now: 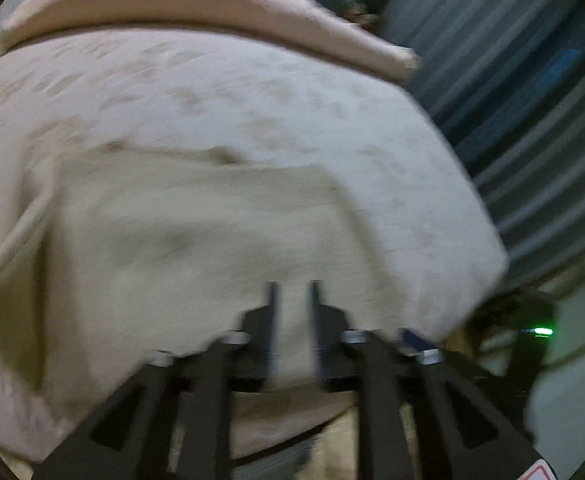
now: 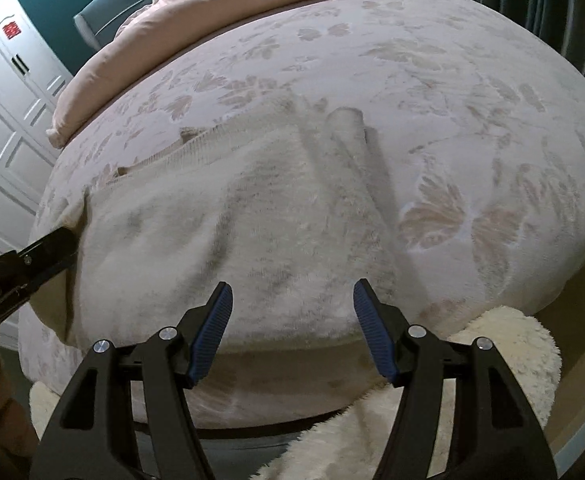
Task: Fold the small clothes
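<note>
A cream fuzzy sweater (image 2: 228,216) lies spread on the bed (image 2: 472,92), toward the bed's left side, its ribbed hem turned to the far end. The right tongs (image 2: 292,312) hang over the near edge of the sweater, their blue pads (image 2: 212,332) well apart with nothing between them. The left tongs (image 2: 48,248) touch the sweater's left edge. A pink duvet (image 2: 132,60) is bunched along the bed's far edge. A fluffy white rug (image 2: 504,352) lies below the near edge.

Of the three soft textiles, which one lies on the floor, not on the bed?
The shaggy white rug, below the near edge of the bed. The cream sweater and the folded pink duvet both lie on top of it.
</note>
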Available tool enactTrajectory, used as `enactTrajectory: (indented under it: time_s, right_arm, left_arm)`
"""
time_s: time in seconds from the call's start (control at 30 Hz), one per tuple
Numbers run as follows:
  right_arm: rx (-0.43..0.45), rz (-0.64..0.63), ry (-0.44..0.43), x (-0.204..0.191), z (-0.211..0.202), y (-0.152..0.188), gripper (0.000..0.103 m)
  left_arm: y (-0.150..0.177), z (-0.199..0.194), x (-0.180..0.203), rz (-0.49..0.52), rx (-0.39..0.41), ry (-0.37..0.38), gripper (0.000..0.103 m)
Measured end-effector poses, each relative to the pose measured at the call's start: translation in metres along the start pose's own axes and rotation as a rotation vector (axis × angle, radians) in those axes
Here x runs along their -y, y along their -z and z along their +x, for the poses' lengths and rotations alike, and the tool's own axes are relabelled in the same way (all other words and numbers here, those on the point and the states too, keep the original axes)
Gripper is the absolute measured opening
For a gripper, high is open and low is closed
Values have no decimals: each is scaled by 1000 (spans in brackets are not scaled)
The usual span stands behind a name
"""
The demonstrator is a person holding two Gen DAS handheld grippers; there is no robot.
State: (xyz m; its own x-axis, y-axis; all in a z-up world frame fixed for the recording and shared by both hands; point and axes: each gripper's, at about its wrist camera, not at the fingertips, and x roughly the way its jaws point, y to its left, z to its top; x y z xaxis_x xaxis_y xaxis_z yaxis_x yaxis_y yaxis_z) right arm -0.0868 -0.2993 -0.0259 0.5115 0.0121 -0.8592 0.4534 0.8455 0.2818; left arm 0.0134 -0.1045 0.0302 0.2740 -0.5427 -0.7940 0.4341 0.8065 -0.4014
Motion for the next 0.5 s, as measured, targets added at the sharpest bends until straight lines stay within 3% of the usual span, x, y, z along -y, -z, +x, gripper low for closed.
enactTrajectory:
  time_s: [0.03, 0.17, 0.33, 0.43, 0.5]
  right_arm:
    - [-4, -11, 4, 0, 1, 1, 61]
    - [-31, -32, -17, -9, 10, 8, 61]
    - [-55, -98, -22, -36, 20, 16, 61]
    - [-72, -119, -25, -51, 24, 21, 61]
    - [-81, -140, -24, -61, 25, 23, 61]
  left_arm:
    - [4, -6, -15, -39, 16, -50, 45]
    - [18, -47, -87, -187, 98, -219, 54]
    - [50, -110, -158, -357, 183, -300, 67]
    - [57, -112, -181, -411, 170, -317, 69]
    - [55, -100, -189, -441, 143, -261, 69]
